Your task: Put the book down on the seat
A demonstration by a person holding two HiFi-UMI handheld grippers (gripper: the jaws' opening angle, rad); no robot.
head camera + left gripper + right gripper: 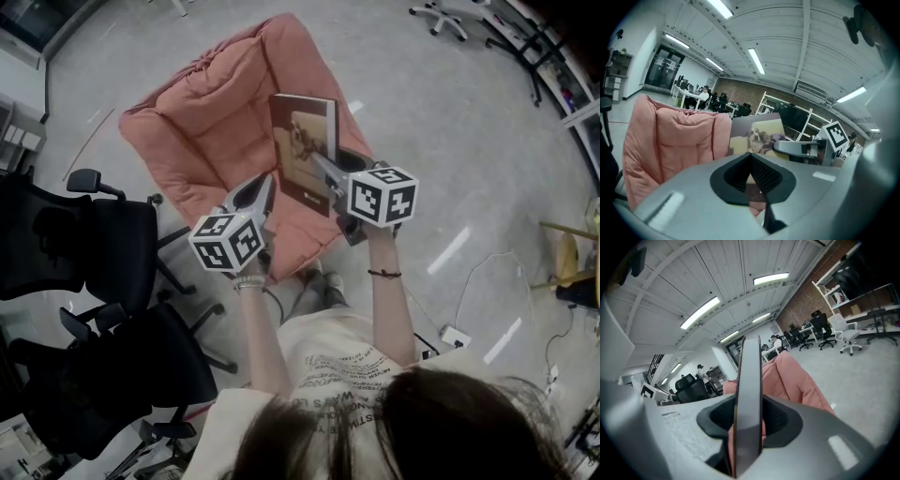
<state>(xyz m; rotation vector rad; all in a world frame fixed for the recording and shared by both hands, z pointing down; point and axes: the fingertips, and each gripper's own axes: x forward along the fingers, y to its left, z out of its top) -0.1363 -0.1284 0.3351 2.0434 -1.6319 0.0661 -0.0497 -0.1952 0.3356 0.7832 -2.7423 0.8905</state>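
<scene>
In the head view the right gripper covers the lower right part of the book. In the right gripper view we see the book only edge-on; its cover is hidden. The left picture edge cuts off the black office chairs.

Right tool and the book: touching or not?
Touching. The right gripper view shows the book edge-on between the jaws of the right tool, with both pads pressed flat against its covers and no gap on either side.
</scene>
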